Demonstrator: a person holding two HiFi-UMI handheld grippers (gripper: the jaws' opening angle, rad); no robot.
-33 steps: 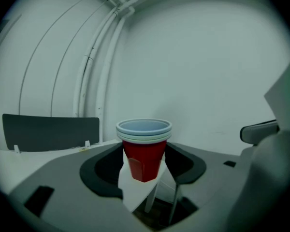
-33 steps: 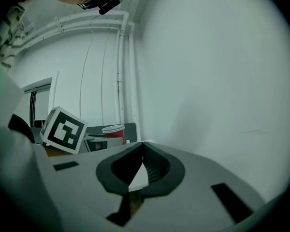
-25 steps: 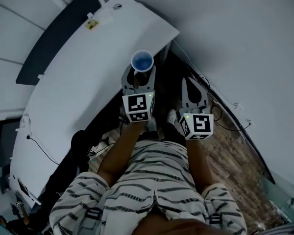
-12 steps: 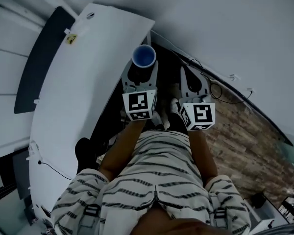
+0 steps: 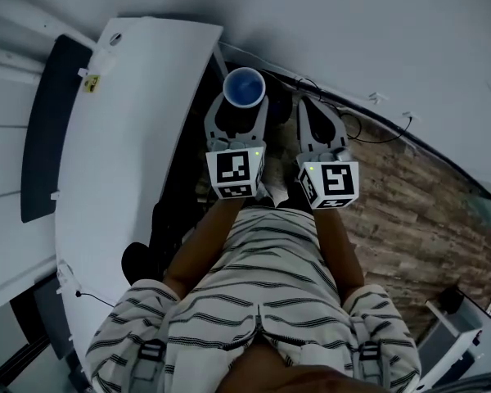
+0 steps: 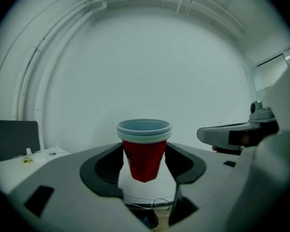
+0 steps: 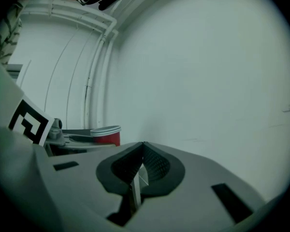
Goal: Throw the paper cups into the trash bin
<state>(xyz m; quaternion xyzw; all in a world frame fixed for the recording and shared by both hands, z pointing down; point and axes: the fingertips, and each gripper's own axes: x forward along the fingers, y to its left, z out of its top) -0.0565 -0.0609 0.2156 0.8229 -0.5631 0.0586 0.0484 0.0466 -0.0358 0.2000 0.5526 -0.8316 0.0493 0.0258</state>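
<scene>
Closest in, your left gripper (image 6: 145,167) is clamped on a stack of paper cups (image 6: 144,146), red with pale nested rims, held upright; your right gripper (image 7: 141,170) beside it has its jaws pressed together on nothing. Further out, the cups hang just off the far corner of the white table (image 5: 123,137), above the wooden floor (image 5: 393,203); a plain white wall (image 6: 150,71) stands beyond.

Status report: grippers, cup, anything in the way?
Left gripper shut on red paper cup, upright. Right gripper shut, empty. No trash bin in view; white wall ahead.
</scene>
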